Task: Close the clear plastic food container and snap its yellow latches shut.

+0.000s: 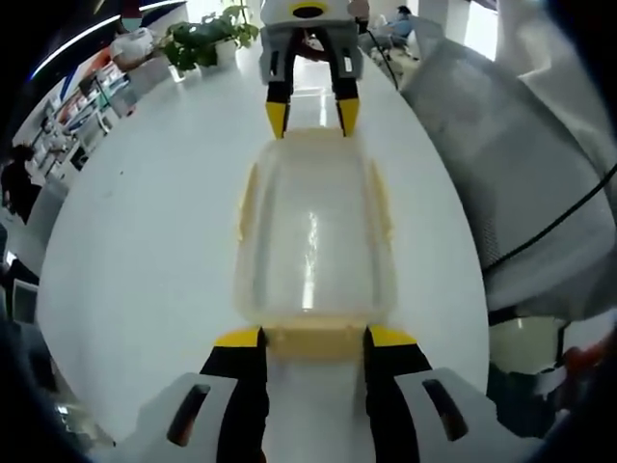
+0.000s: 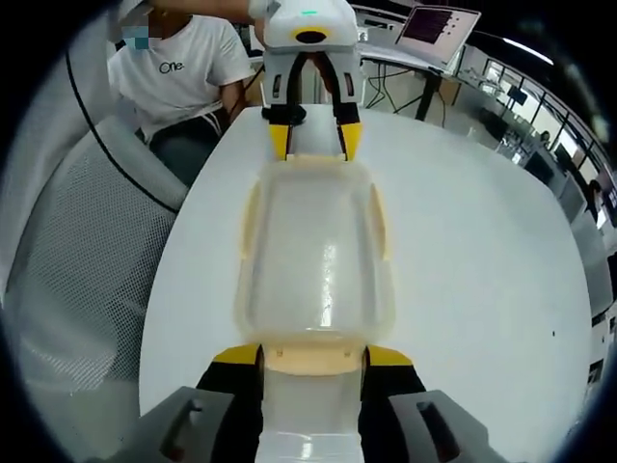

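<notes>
Two grippers meet the container [image 1: 313, 236] end to end on the white table [image 1: 145, 251]

In the left gripper view the left gripper [image 1: 313, 340] has its yellow-tipped jaws set narrow at either side of the near end latch [image 1: 313, 340], touching it or nearly so; whether they pinch it I cannot tell. At the far end the right gripper [image 1: 312, 118] stands with its tips at the far rim, one at each side of the end latch there. The right gripper view shows the same from the other end: the right gripper's jaws flank the near latch [image 2: 313, 357], the left gripper at the far rim. The lid lies on the box; yellow side latches [image 1: 248, 198] lie along both long sides. A plant [image 1: 202, 40] stands at the far table edge, and a mesh chair [image 2: 87, 289] is beside the table, where a person [image 2: 188, 72] in a white shirt sits
</notes>
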{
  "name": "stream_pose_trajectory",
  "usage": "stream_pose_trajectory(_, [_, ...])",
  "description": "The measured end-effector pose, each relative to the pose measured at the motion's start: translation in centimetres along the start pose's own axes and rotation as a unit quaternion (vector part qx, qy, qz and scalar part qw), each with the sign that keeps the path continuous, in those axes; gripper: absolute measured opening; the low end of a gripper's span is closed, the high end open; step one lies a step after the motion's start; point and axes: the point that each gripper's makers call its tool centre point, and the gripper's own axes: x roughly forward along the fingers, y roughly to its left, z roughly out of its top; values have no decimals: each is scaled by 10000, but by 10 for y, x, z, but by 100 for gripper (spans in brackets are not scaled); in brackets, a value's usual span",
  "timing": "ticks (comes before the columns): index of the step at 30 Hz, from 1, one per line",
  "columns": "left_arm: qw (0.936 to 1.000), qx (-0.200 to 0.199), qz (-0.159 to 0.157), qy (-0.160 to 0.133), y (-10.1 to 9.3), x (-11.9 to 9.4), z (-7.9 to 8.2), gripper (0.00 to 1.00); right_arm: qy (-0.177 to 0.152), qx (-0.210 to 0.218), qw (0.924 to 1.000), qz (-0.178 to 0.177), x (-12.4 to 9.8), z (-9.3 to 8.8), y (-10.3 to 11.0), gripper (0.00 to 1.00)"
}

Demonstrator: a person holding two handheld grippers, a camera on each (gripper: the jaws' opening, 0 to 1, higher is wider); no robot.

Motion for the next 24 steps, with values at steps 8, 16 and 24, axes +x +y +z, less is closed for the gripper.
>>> stream_pose_trajectory(8, [10000,-20,7,3,0,-9,15,37,-65,-24,10000,-52,-16,-1,0,36])
stream_pose_trajectory(16, [10000,2,33,8,2,-16,31,37,-98,-15,9999,-68,-34,-2,-2,36])
stream_pose_trajectory(24, [10000,65,29,44,0,-22,49,37,-108,-20,9999,-82,-51,-8,2,36])
